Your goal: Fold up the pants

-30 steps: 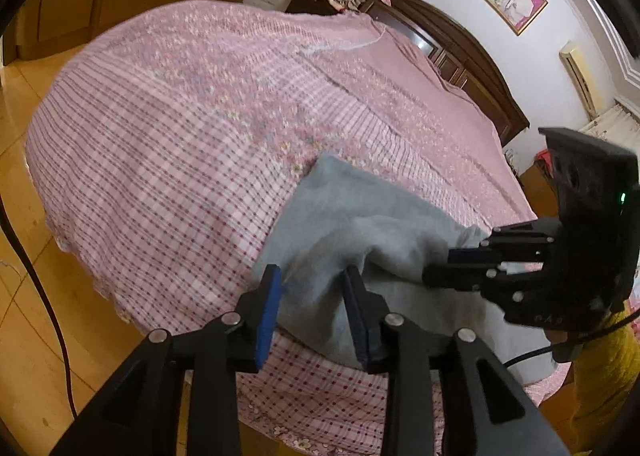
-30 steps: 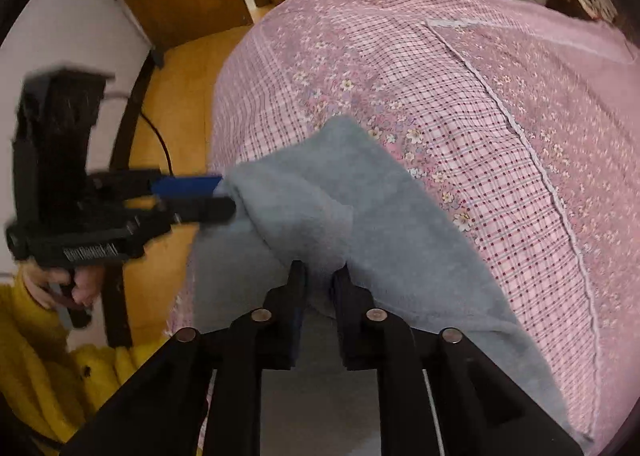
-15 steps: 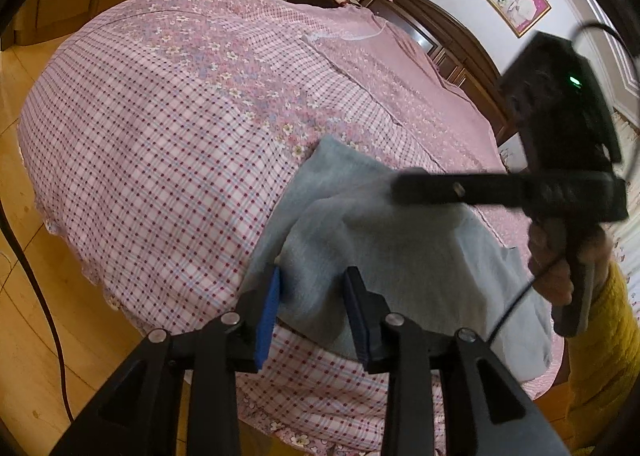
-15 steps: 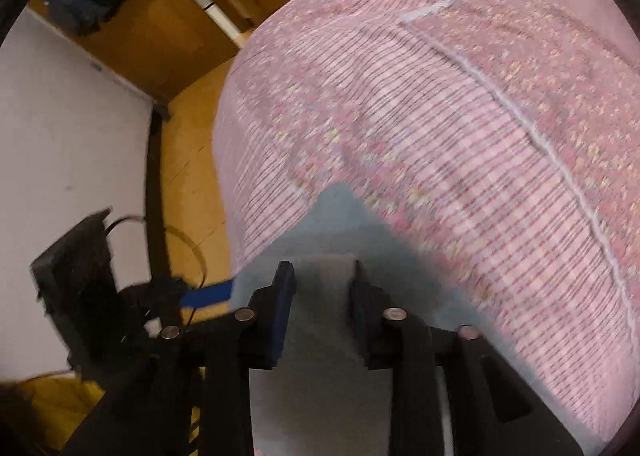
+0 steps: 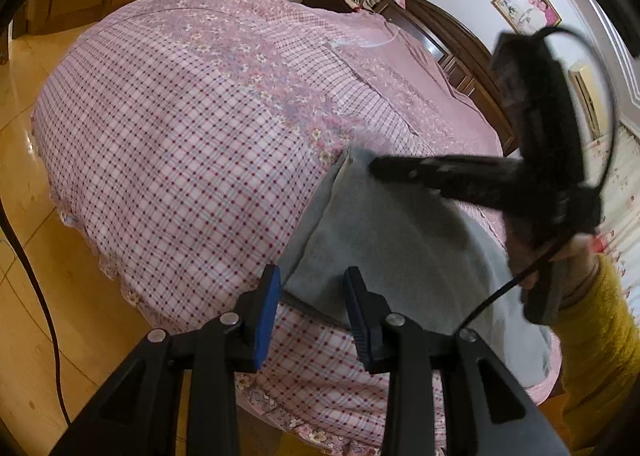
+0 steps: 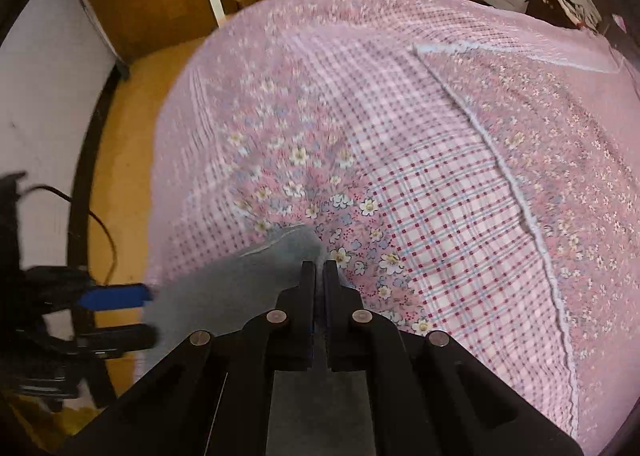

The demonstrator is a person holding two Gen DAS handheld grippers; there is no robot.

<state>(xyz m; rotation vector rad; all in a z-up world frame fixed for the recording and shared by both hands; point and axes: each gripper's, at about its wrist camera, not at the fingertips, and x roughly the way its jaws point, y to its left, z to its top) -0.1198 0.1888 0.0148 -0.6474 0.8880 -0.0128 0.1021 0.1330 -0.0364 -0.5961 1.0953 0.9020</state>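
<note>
Grey pants on the pink bed, both of my hand-held grippers at the cloth.

The pants (image 5: 400,256) lie folded at lower centre of the frame on the bed (image 5: 180,136). My left hand-held gripper (image 5: 310,312) is released, its jaws straddling the near fold. My right hand-held gripper (image 6: 319,276) has just been closing and now pinches the pants' far corner.

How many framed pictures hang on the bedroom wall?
1: a framed picture high on the white wall behind the headboard. Others may hang out of sight.
</note>
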